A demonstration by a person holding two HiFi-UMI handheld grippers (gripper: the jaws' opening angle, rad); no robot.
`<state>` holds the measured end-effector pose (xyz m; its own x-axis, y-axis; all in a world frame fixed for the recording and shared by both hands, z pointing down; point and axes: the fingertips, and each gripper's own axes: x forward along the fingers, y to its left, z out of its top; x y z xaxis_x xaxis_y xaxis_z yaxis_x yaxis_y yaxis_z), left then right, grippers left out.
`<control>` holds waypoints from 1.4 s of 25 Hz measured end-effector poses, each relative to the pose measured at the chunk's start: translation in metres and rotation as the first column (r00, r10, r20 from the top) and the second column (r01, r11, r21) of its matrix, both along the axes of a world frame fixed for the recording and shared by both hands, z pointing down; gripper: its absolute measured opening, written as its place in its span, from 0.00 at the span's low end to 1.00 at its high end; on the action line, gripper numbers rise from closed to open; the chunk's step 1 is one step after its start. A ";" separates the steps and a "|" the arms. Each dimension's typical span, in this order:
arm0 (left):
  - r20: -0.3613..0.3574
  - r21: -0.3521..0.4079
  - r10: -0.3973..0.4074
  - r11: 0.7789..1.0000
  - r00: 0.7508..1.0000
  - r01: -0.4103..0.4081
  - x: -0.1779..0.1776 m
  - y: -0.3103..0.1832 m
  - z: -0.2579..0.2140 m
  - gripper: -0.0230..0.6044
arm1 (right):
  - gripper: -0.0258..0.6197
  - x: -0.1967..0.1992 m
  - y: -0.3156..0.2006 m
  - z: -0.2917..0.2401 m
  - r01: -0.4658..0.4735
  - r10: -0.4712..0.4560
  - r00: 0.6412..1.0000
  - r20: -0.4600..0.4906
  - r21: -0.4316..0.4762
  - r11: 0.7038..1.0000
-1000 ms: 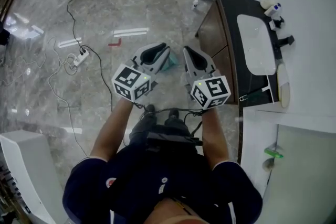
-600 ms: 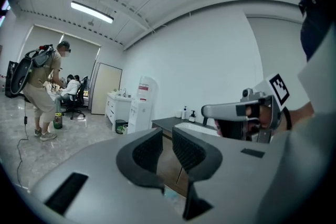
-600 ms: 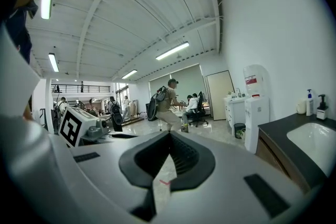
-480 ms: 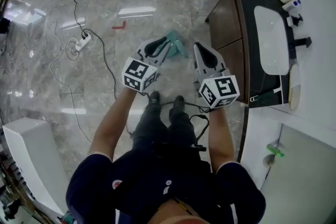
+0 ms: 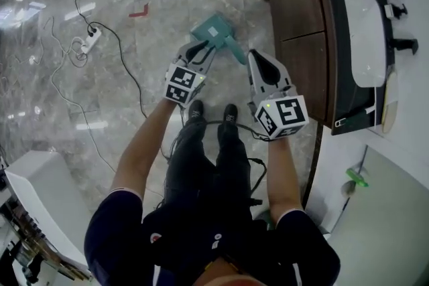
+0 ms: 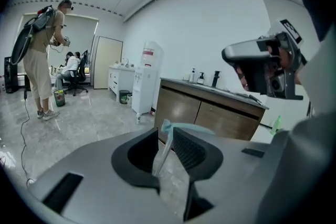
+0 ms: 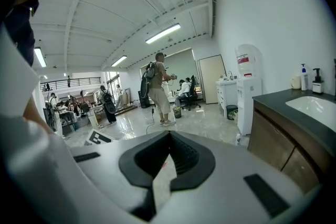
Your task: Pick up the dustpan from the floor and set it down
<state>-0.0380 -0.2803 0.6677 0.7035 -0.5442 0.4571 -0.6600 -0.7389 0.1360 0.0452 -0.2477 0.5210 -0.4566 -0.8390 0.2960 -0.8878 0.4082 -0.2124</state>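
Note:
A teal dustpan (image 5: 214, 32) lies flat on the marble floor, its handle (image 5: 235, 50) running toward the lower right. My left gripper (image 5: 200, 49) hovers just short of the pan's near edge, jaws a little apart with nothing between them. In the left gripper view the dustpan (image 6: 185, 129) shows through that narrow gap, beyond the tips. My right gripper (image 5: 257, 61) hangs to the right of the handle, apart from it. Its jaws meet at the tips and hold nothing; in the right gripper view only floor shows beyond my right gripper (image 7: 168, 136).
A dark wooden cabinet (image 5: 301, 17) with a white sink (image 5: 365, 37) stands at the right, close to the right gripper. A power strip (image 5: 88, 41) with trailing cables and a red tape mark (image 5: 139, 11) lie on the floor at left. A person (image 6: 44, 60) stands far off.
Both grippers have sunk toward the floor, the left more. The dustpan, earlier half hidden behind the left gripper, now lies in full view just past its tips.

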 end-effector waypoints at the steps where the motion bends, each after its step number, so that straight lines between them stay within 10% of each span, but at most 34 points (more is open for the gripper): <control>1: 0.011 -0.009 0.011 1.000 1.000 -0.011 0.004 -0.002 0.014 0.14 | 0.05 0.001 -0.002 0.007 -0.006 0.006 1.000 -0.001 -0.004 1.000; 14: 0.023 -0.020 0.115 0.993 0.993 -0.115 0.065 -0.027 0.097 0.25 | 0.05 0.024 0.000 0.054 -0.066 0.065 0.998 -0.021 -0.044 0.997; 35: 0.014 0.082 0.139 0.987 0.990 -0.140 0.091 -0.035 0.074 0.20 | 0.05 0.044 0.011 0.062 -0.098 0.098 0.995 -0.006 -0.059 0.993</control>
